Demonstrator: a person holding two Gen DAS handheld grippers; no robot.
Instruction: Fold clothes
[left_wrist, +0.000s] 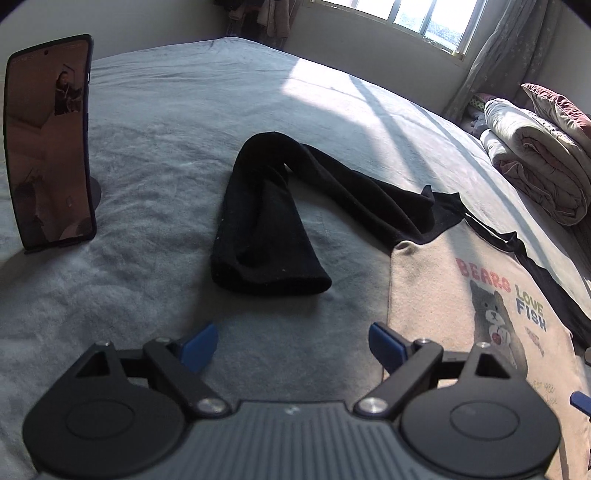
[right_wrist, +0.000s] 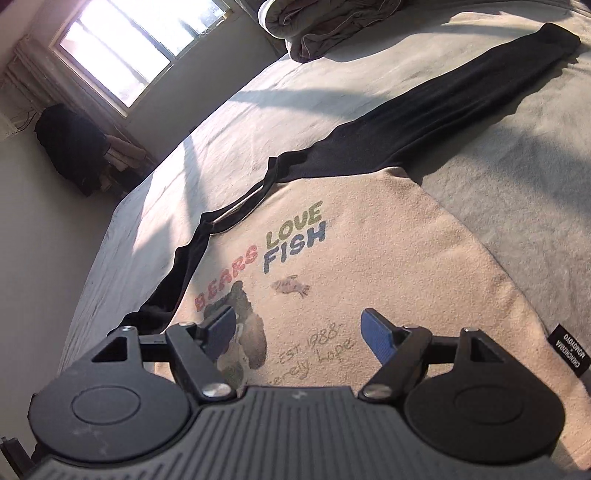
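A cream sweatshirt (right_wrist: 369, 251) with black sleeves and a "BEARS LOVE FISH" bear print lies flat on the bed; it also shows in the left wrist view (left_wrist: 461, 314). One black sleeve (left_wrist: 266, 206) is bent back in an arch on the bedspread. The other black sleeve (right_wrist: 443, 110) lies stretched out straight. My left gripper (left_wrist: 293, 345) is open and empty, just above the bedspread near the bent sleeve's cuff. My right gripper (right_wrist: 299, 332) is open and empty, low over the sweatshirt's printed chest.
A phone (left_wrist: 51, 144) stands upright on a stand at the left of the bed. A rolled quilt and pillow (left_wrist: 535, 155) lie at the bed's far right, also in the right wrist view (right_wrist: 314, 29). A window (right_wrist: 122, 48) lights the grey bedspread (left_wrist: 166, 122).
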